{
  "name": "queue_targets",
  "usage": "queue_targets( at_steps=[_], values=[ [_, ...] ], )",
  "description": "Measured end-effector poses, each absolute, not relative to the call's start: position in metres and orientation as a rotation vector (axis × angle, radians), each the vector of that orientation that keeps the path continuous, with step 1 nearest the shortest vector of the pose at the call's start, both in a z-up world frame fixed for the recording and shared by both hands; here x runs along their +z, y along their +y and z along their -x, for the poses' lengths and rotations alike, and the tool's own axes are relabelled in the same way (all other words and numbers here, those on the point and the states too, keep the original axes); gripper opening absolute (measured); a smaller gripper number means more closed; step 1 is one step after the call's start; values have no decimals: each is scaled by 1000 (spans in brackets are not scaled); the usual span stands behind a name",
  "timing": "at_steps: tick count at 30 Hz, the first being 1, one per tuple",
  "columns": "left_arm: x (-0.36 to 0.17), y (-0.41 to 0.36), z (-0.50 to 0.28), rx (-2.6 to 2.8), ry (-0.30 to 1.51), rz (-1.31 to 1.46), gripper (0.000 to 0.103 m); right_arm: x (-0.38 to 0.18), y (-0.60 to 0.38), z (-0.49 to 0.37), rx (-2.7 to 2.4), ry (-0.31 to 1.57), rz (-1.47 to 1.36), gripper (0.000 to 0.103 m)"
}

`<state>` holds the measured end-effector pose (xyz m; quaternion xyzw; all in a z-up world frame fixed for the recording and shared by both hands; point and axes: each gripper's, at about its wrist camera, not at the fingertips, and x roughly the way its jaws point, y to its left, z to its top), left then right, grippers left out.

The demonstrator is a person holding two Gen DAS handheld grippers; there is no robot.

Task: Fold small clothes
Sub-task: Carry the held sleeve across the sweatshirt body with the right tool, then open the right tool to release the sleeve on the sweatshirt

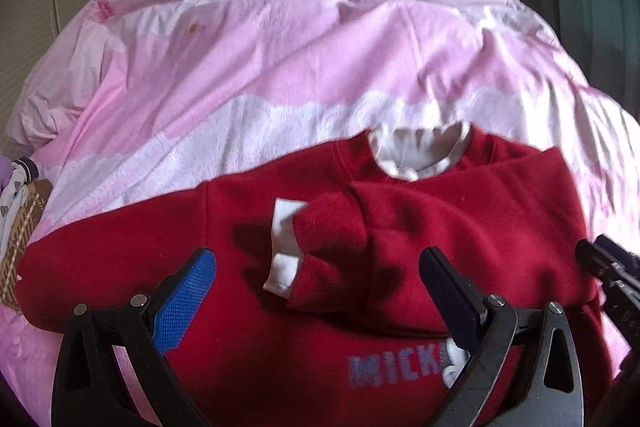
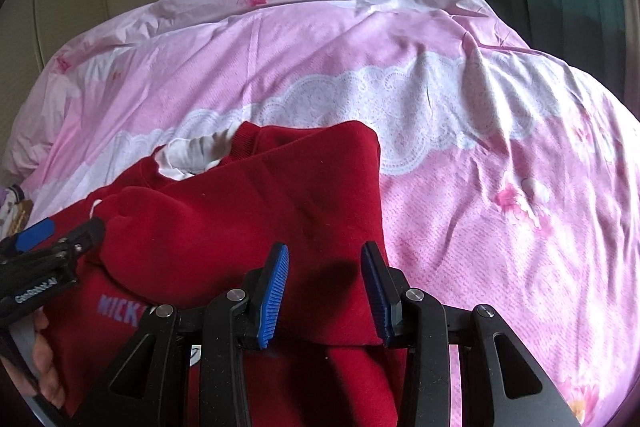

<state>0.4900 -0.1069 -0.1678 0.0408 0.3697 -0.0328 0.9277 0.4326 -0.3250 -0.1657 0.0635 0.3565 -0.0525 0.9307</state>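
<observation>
Here the red sweater (image 1: 280, 327) lies beneath both gaping, empty hand-held grippers, left (image 1: 316, 267) and right (image 2: 325, 263).

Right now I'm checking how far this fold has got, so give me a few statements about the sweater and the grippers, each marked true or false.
1. The red sweater lies on a pink bedcover. True.
2. Both sleeves are spread out flat to the sides. False: one sleeve is folded across the chest, its white cuff on the body.
3. The left gripper is clamped on the cuff. False: its jaws stand wide apart, the cuff lying loose between them.
4. A white collar shows at the neckline. True.
5. The right gripper has red fabric between its jaws. True, though whether the pads press on it cannot be told.
</observation>
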Motion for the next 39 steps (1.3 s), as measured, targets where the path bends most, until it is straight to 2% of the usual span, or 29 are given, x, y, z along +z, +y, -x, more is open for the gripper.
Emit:
queue_targets(
  at_steps=[5,7,10,23,27,39],
  values=[
    [-189,-100,-496,-42,819,-63,103,-177,-328,-438,-121,767,-125,40],
    [-193,-99,-497,-34,830,-68,103,-182,-328,-440,-137,785,-117,48],
    [-197,-98,-496,-32,830,-74,103,-191,-329,-444,-154,823,-104,52],
    [-152,-69,-455,-25,735,-106,103,-152,-313,-420,-118,738,-131,53],
    [-143,-22,-433,53,741,-89,103,-140,-282,-411,-54,709,-130,57],
    [-149,148,-389,221,715,233,102,-130,-139,-393,125,665,-112,57]
  ],
)
